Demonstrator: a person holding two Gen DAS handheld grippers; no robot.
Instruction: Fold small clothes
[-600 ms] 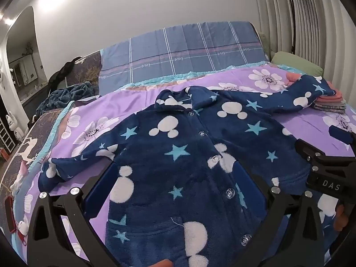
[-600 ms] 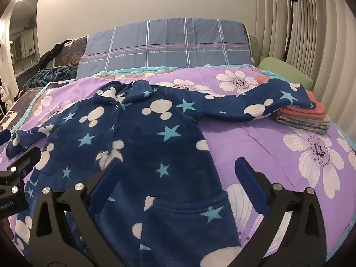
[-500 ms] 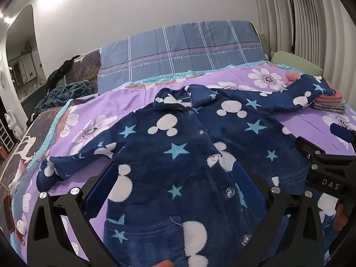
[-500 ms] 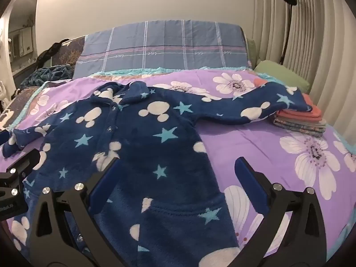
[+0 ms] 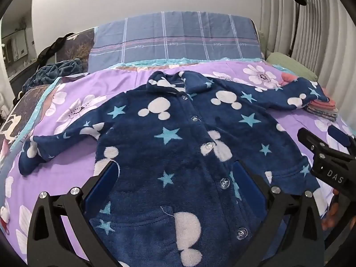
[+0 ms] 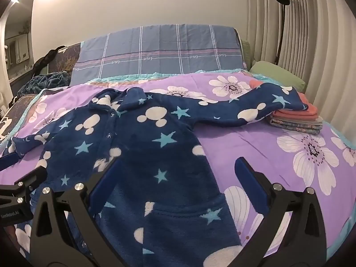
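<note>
- The fleece jacket (image 5: 178,138), navy with white mouse heads and pale blue stars, lies face up and buttoned on the purple floral bedspread (image 6: 255,146), collar toward the plaid pillow (image 5: 175,37).
- Both sleeves are spread outward; the right sleeve (image 6: 251,109) rests its cuff on top of the stack of folded clothes (image 6: 298,122), and the left sleeve (image 5: 55,142) ends crumpled near the bed edge.
- The left gripper (image 5: 175,184) hovers over the lower front with its jaws spread wide and nothing between them.
- The right gripper (image 6: 178,182) hangs above the jacket's right hem side, likewise gaping and empty.
- Judging by this, the garment is laid out and no fold has begun; the step in hand looks like the approach for a first grasp.
- The next move probably calls for pinching a sleeve or side edge and carrying it across the chest.
- The thick pile may need a deep bite, and lifting the right sleeve risks disturbing the stack beneath it.
</note>
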